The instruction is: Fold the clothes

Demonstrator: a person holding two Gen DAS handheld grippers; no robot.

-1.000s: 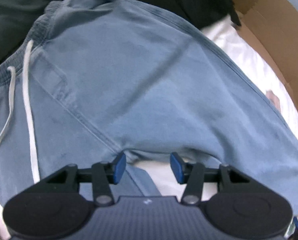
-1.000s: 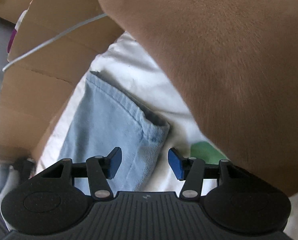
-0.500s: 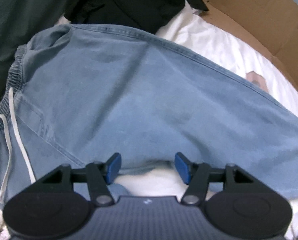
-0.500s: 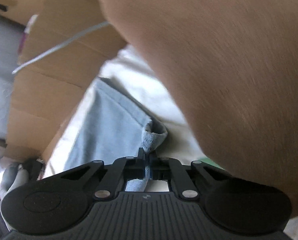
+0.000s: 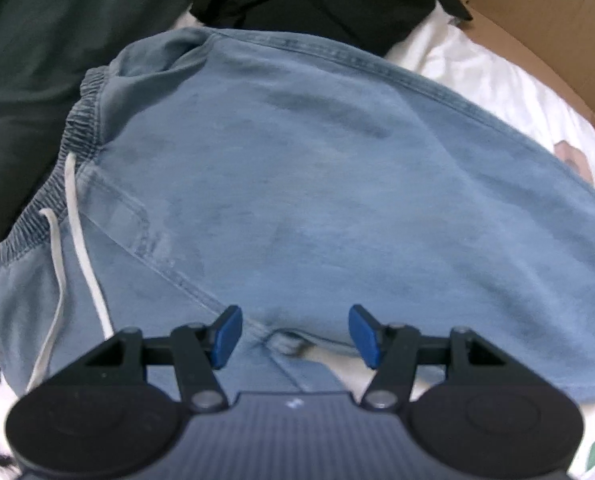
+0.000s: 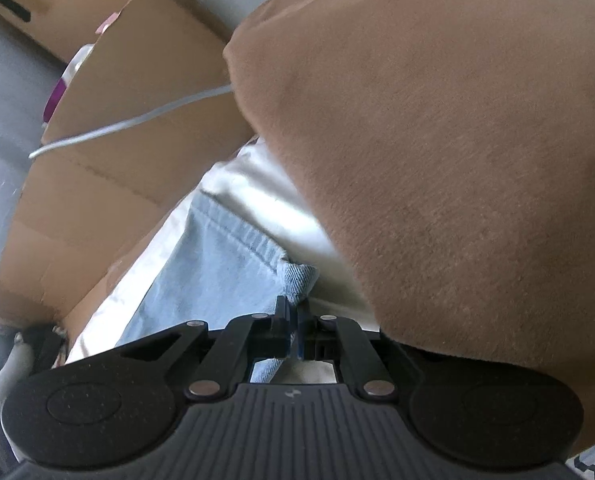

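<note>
**Trouser hem pinched, crotch grab pending**

Blue trousers lie spread on a white sheet, filling most of the L wrist view; waistband w/ white drawstring at 9 o'clock, crotch seam at 6. Dark clothes pile up at 10–12, cardboard at 1–2. In the R view a big brown cushion takes 12–4, tight beside the leg end; cardboard at 9–11.

Step in hand, I'd say: first fold, leg end to be carried toward the waist. R gripper is closed on the trouser hem, cloth bunched between the pads. L gripper hangs over the crotch, jaws apart, nothing between the pads.

Next likely needs L to pin or pinch at the crotch while R lifts. Room: free sheet at 1–3 in the L view; cushion crowds R's lift path.
</note>
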